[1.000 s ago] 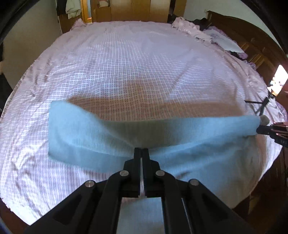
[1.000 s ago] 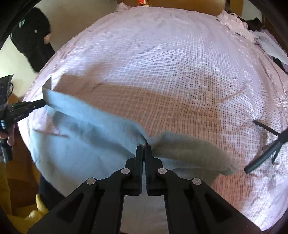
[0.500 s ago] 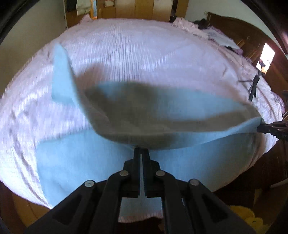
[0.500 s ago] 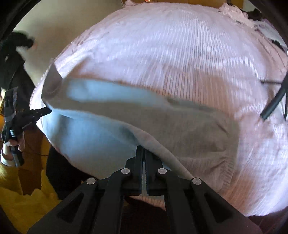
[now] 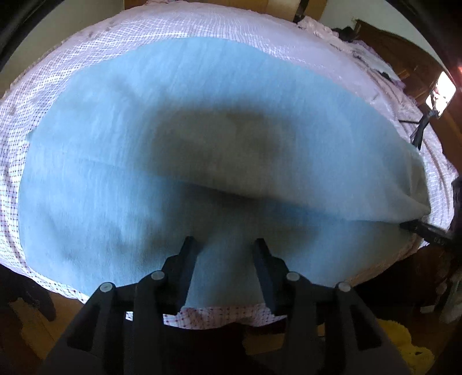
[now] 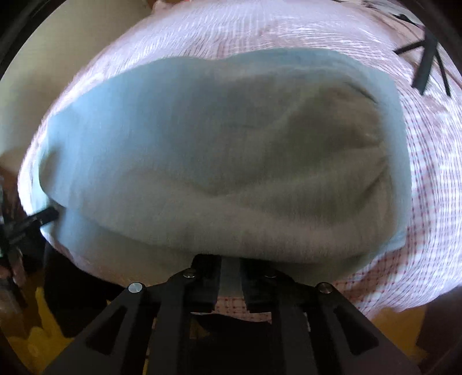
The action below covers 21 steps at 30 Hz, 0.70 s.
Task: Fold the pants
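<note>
Light blue pants (image 5: 121, 138) lie spread on the checked pink bedsheet (image 5: 260, 26), folded over so the top layer reaches the near edge of the bed. My left gripper (image 5: 223, 245) points down over the near hem. Its jaws are opening, with cloth lying below them and nothing pinched. My right gripper (image 6: 230, 261) has its tips hidden under the folded pants (image 6: 202, 150). Its jaws are just beginning to open, and a strip of cloth still sits pinched in the narrow gap. In the left wrist view the right gripper (image 5: 417, 226) holds the raised corner of the fold.
A black tripod (image 5: 421, 129) holding a bright phone (image 5: 440, 95) stands on the bed at the right, with the same tripod (image 6: 427, 63) in the right wrist view. A wooden headboard (image 5: 404, 57) lines the far right. The bed edge and the floor lie just below both grippers.
Both grippers brought the lifted edge of the pants down toward the near bed edge, laying it over the lower layer. The left jaws went from shut on the cloth to open.
</note>
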Tool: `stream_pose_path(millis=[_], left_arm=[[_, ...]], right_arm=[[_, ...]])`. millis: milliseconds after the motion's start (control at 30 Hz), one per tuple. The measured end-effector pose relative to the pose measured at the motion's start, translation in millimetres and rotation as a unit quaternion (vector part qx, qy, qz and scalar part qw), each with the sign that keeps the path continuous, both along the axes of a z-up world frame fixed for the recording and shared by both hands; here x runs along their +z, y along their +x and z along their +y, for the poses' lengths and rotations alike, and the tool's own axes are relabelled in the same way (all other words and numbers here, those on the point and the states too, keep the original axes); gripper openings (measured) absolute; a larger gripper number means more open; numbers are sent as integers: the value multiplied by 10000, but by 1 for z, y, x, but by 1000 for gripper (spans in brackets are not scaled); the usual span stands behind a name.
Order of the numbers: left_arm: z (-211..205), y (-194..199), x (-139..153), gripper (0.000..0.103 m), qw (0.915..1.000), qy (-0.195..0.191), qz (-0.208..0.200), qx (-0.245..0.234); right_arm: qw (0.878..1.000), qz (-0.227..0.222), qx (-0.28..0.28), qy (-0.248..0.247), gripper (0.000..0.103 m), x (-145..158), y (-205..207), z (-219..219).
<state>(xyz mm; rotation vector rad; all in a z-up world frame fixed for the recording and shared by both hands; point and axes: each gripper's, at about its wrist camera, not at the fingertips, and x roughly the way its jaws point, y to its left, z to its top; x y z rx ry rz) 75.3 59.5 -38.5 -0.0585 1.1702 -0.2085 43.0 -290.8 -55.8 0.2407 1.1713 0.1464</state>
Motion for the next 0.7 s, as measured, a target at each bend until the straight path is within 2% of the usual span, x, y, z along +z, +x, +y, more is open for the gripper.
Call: stream_pose_path(millis=[67, 133, 233, 400, 500, 600, 700], left_arm=[[3, -1, 3, 43, 9999, -143, -10, 80], [5, -3, 11, 43, 9994, -287, -98, 137], [8, -8, 24, 43, 9979, -563, -317, 107], [11, 4, 32, 44, 9961, -808, -256, 251], [15, 14, 32, 44, 9949, -851, -202, 498], [21, 15, 26, 44, 9930, -942, -202, 686], [21, 24, 19, 44, 9926, -926, -119, 772]], right_arm=[[9997, 16, -165, 197, 17, 0, -2, -2], [9987, 95, -353, 350, 28, 2, -7, -2], [9980, 99, -504, 363, 38, 5, -15, 3], [9967, 175, -760, 220, 39, 8, -29, 3], [9939, 73, -1046, 335, 39, 19, -33, -7], [9832, -43, -1661, 756, 44, 31, -35, -34], [9656, -224, -2265, 1257, 50, 35, -36, -61]])
